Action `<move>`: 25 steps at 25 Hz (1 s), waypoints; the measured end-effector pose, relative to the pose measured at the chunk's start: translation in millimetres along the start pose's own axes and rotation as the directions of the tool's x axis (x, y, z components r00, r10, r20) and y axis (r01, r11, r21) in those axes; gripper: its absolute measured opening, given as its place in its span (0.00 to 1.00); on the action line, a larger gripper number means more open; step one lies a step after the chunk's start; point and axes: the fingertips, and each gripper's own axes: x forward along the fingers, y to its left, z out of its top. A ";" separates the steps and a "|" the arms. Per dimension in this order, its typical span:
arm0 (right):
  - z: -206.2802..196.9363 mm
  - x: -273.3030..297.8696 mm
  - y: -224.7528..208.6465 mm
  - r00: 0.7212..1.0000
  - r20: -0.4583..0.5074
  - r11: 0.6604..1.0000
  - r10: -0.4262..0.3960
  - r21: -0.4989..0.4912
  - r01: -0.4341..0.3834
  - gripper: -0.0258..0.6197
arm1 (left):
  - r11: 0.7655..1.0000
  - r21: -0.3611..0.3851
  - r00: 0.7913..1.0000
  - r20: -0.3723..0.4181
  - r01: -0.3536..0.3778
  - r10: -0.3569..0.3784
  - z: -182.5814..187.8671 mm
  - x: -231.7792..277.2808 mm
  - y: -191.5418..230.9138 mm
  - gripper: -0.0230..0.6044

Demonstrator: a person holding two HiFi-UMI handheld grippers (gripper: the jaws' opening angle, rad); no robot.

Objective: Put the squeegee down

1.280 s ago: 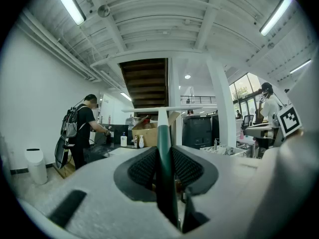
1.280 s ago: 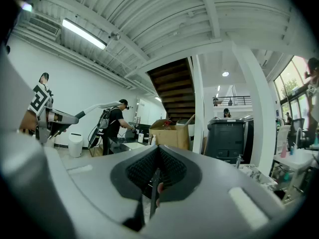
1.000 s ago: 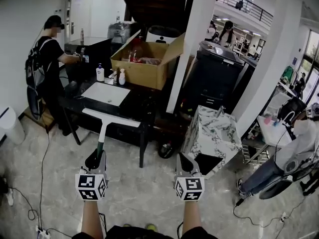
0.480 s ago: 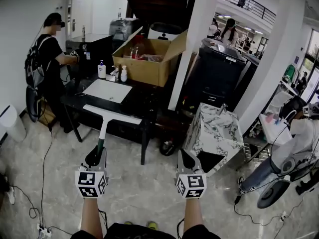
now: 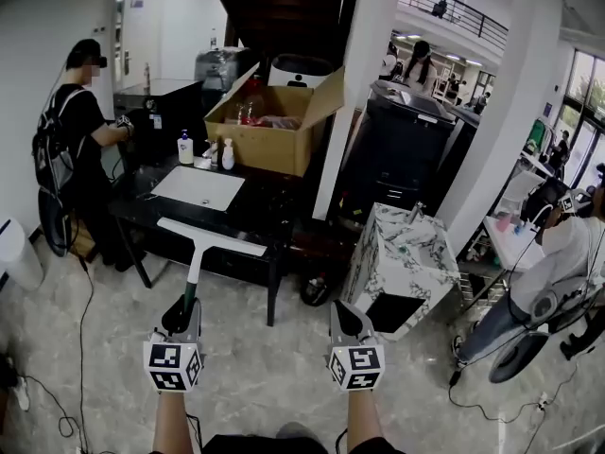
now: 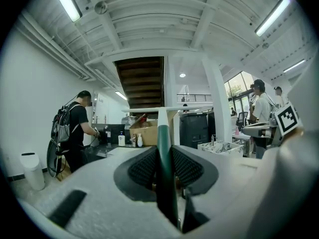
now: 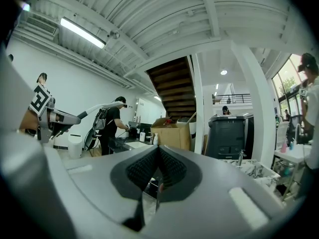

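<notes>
Head view: the squeegee (image 5: 200,253) is seen gripped by its dark green handle in the left gripper (image 5: 180,308), the fingers being closed on the handle's lower end. The white neck and the long white blade bar are carried out ahead of the gripper, the bar lying crosswise and sloped down a little toward the right. The bar is shown in front of the near edge of a black bench (image 5: 257,204), and contact between the two cannot be made out from this angle. In the left gripper view the handle is seen clamped upright between the two ribbed pads, which are pressed against it on both sides. The right gripper (image 5: 344,312) is held beside the left one, well apart from the squeegee, above the pale marbled floor (image 5: 265,367); in the right gripper view its fingers are brought together at the tips with nothing between them. On the bench a white sheet (image 5: 198,187) is laid flat, a small bottle (image 5: 186,147) and a second white bottle (image 5: 228,154) are stood behind it, and an open cardboard box (image 5: 269,126) is set toward the far right end. A person in black (image 5: 76,130) with a backpack is stood at the bench's left end. To the right of the bench a marble-patterned cabinet (image 5: 402,253) is placed, and a seated person (image 5: 558,263) is seen at the right edge
</notes>
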 end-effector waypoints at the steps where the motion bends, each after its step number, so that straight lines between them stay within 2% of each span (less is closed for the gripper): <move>1: -3.2 1.5 3.4 1.000 -0.004 1.000 0.001 0.000 -0.001 0.06 | 1.000 0.000 1.000 -0.005 0.004 -0.004 -3.2 1.0 1.5 0.20; 12: -1.2 35.1 4.1 1.000 -0.002 1.000 0.004 -0.010 -0.004 0.06 | 1.000 -0.007 1.000 -0.009 0.024 -0.024 -10.3 32.1 15.7 0.20; 25: -17.2 129.0 -23.5 1.000 -0.010 1.000 0.008 0.008 -0.008 0.06 | 1.000 0.003 0.999 -0.045 0.022 -0.022 -20.1 121.9 42.5 0.20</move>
